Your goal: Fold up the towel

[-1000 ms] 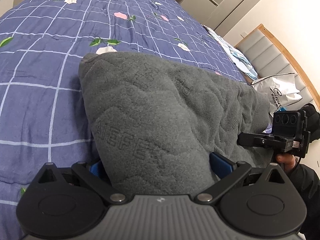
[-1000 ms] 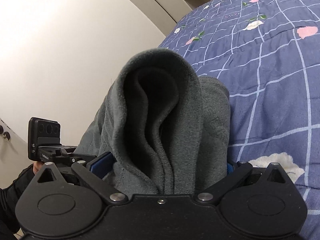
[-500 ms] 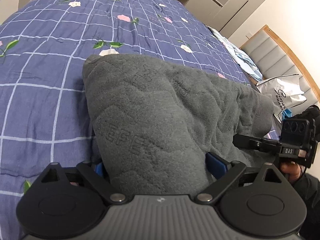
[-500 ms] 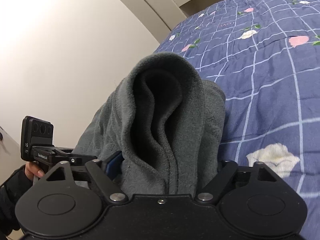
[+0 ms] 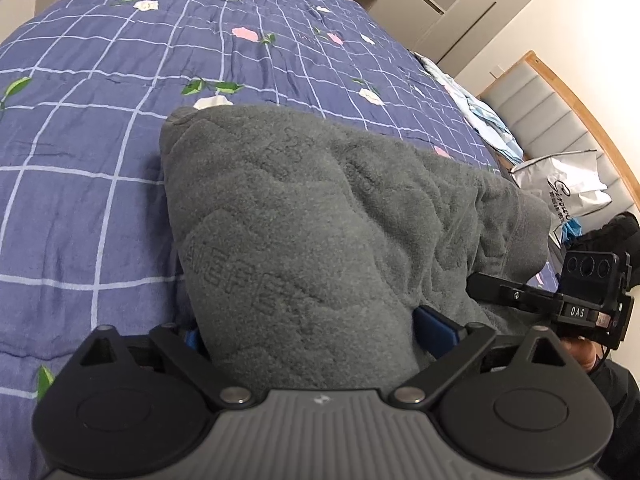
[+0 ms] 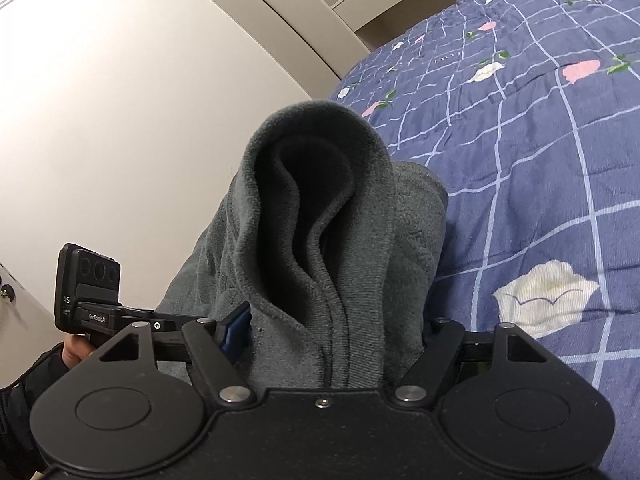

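Observation:
A thick grey towel (image 5: 320, 216) lies bunched over the blue checked quilt, stretched between both grippers. In the left wrist view my left gripper (image 5: 312, 332) is shut on the towel's near edge, and blue pads (image 5: 434, 330) show on either side of the cloth. My right gripper (image 5: 560, 304) holds the far end at the right, with a hand behind it. In the right wrist view my right gripper (image 6: 334, 328) is shut on a doubled edge of the towel (image 6: 320, 208), which rises in an open loop. The left gripper (image 6: 120, 312) shows at the lower left.
The bed's quilt (image 5: 100, 140) with flower prints spreads to the left and beyond. A white bag (image 5: 568, 188) and pale blue cloths (image 5: 480, 116) lie by a padded headboard (image 5: 560, 112). A pale wall (image 6: 120, 120) and cabinets (image 6: 320, 12) stand beside the bed.
Both grippers keep their hold on the towel. The views have shifted a little over the bed, and each gripper sits slightly lower in the other's view.

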A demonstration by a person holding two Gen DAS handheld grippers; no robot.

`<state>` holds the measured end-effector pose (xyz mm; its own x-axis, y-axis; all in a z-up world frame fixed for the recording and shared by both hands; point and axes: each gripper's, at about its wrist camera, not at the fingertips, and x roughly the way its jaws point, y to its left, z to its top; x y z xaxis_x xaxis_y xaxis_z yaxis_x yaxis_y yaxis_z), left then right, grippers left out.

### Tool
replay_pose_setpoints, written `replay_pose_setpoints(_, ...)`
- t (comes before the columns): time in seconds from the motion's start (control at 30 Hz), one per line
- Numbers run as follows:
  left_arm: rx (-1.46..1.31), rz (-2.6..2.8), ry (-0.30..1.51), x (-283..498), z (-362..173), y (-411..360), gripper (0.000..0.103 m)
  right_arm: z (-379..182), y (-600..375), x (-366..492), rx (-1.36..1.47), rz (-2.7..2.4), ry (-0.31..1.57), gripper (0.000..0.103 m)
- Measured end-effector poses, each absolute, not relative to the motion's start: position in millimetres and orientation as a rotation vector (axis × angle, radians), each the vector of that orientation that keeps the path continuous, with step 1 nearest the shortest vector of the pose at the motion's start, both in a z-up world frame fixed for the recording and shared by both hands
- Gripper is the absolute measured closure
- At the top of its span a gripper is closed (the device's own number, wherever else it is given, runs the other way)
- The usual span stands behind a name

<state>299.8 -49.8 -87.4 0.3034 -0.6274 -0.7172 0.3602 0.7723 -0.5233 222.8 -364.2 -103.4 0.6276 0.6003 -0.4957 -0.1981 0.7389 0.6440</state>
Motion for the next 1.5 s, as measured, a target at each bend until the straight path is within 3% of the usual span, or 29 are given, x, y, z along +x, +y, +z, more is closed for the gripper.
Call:
replay_pose_setpoints(0.17, -0.334, -0.632, 1.091, 300.3, -79.5, -44.1, 0.016, -94.1, -363.6, 217.0, 0.578, 0.485, 0.749, 0.042)
replay_pose_setpoints(0.43, -0.395, -0.636, 1.104, 299.7, -58.5, -37.2, 0.027, -72.2, -361.8, 210.4, 0.602, 0.508, 0.716, 0.049)
replay_pose_setpoints(1.03, -0.394, -0.493, 1.026, 316.5, 0.7, 69.4, 0.027, -19.1, -258.6, 260.4, 0.6, 0.631, 0.692, 0.049)
replay_pose_setpoints(1.5, -0.44, -0.446, 1.079, 337.1, -64.2, 104.7, 0.024, -78.4, -214.2, 283.6, 0.614, 0.551, 0.815, 0.048)
